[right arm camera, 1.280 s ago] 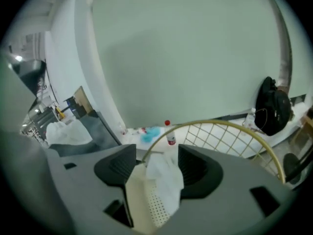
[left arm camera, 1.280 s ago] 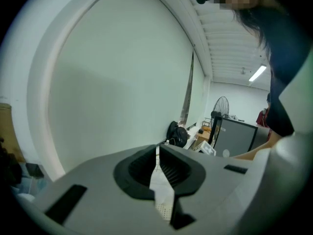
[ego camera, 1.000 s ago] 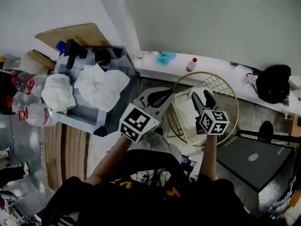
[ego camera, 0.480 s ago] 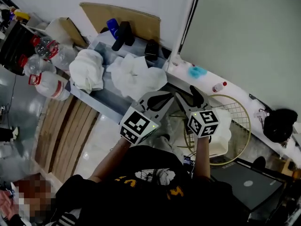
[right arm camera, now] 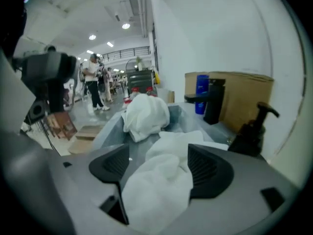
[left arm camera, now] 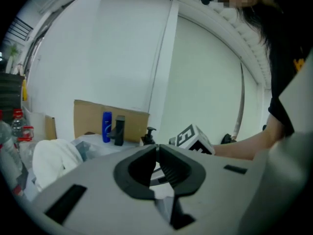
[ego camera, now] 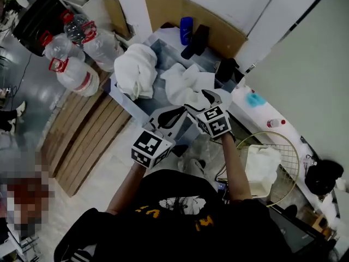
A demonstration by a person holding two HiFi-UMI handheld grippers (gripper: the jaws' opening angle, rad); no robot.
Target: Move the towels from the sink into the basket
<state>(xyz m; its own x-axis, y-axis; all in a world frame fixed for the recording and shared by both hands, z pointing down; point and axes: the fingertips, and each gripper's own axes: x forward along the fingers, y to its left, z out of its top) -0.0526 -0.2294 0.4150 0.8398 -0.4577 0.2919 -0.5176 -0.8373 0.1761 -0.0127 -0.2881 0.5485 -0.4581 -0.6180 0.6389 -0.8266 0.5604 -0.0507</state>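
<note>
Head view: basket (ego camera: 282, 144) partly behind arm (ego camera: 232, 165)

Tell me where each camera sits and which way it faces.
Head view: on the person's head, looking down at the sink, towels and basket; both arms and the torso show.
Left gripper view: on the left hand-held gripper, jaws shut, looking across the sink toward the wall; the right arm shows.
Right gripper view: on the right hand-held gripper, jaws just opening, a towel between them, looking down into the sink; only its jaws show.
Shared by both gripper views: blue bottle and faucet.
</note>
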